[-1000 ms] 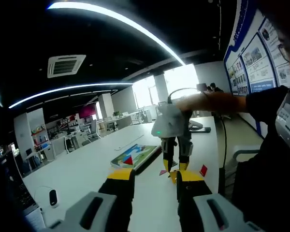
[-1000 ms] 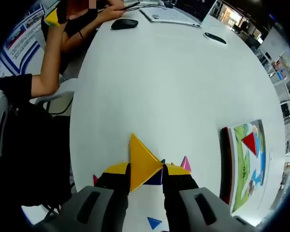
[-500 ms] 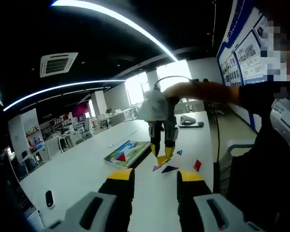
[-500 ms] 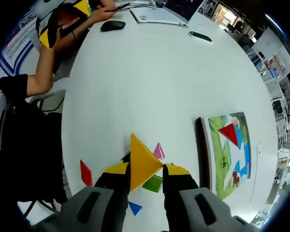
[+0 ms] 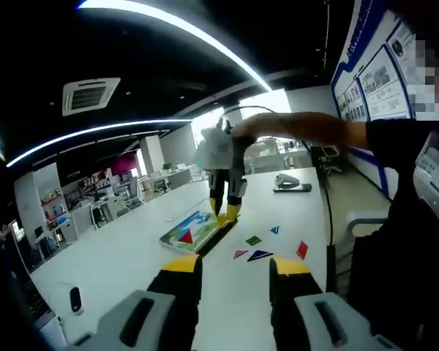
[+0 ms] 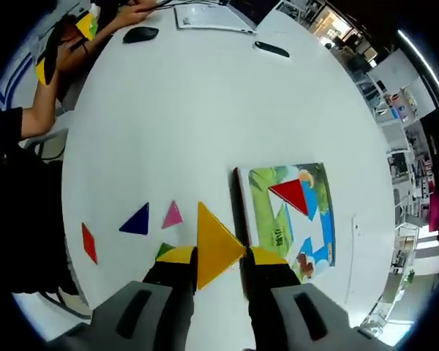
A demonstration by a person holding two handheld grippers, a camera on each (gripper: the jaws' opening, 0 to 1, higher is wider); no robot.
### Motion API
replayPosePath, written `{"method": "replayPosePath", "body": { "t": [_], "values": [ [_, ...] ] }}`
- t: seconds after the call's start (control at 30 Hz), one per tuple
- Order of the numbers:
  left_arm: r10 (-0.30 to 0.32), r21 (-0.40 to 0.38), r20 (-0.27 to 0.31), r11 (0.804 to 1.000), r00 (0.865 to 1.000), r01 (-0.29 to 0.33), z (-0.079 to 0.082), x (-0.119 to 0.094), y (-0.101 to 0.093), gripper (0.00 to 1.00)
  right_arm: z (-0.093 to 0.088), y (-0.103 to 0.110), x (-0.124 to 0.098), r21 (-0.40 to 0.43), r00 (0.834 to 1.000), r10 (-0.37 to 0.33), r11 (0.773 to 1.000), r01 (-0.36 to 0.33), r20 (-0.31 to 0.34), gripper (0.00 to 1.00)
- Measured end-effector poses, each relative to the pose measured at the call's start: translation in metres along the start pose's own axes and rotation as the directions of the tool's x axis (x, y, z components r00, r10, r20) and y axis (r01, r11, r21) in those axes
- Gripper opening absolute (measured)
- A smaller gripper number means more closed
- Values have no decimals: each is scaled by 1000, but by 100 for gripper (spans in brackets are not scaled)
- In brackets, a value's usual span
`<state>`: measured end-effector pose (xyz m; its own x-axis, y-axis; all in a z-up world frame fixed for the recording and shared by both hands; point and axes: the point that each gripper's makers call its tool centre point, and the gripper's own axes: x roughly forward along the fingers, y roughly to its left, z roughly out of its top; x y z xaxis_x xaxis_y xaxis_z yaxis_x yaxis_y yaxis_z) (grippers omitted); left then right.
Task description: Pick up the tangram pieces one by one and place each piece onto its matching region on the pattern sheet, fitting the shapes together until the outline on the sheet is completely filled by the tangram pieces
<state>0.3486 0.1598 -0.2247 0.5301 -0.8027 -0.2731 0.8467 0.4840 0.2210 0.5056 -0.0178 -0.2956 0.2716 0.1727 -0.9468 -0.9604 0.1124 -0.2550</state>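
My right gripper is shut on a large yellow triangle, held above the white table beside the near edge of the pattern sheet. A red triangle lies on that sheet. To the left on the table lie loose pieces: a dark blue triangle, a pink triangle, a red parallelogram and a green piece half hidden by a jaw. In the left gripper view, my left gripper is open and holds nothing, well short of the sheet, where the right gripper hovers.
A mouse, a keyboard and a dark slim object lie at the far end of the table. Another mouse sits near the left gripper. The table edge and a chair are beside the person's body.
The right gripper has carried the yellow triangle away from the loose pieces to the edge of the pattern sheet. The left gripper has stayed open and nearly still.
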Motion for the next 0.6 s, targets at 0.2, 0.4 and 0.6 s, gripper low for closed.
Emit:
{"method": "replayPosePath", "body": {
  "t": [0.2, 0.4, 0.6],
  "values": [
    [7, -3, 1, 1000, 1000, -7, 0, -1, 2, 38, 0, -27, 5, -77, 999, -38, 996, 36, -23, 27],
    [13, -4, 6, 1000, 1000, -13, 0, -3, 4, 38, -3, -50, 11, -146, 998, -60, 988, 55, -36, 27],
    [-11, 9, 31, 1000, 999, 11, 3, -10, -1, 38, -4, -76, 14, -145, 994, -103, 985, 96, -40, 27]
  ]
}}
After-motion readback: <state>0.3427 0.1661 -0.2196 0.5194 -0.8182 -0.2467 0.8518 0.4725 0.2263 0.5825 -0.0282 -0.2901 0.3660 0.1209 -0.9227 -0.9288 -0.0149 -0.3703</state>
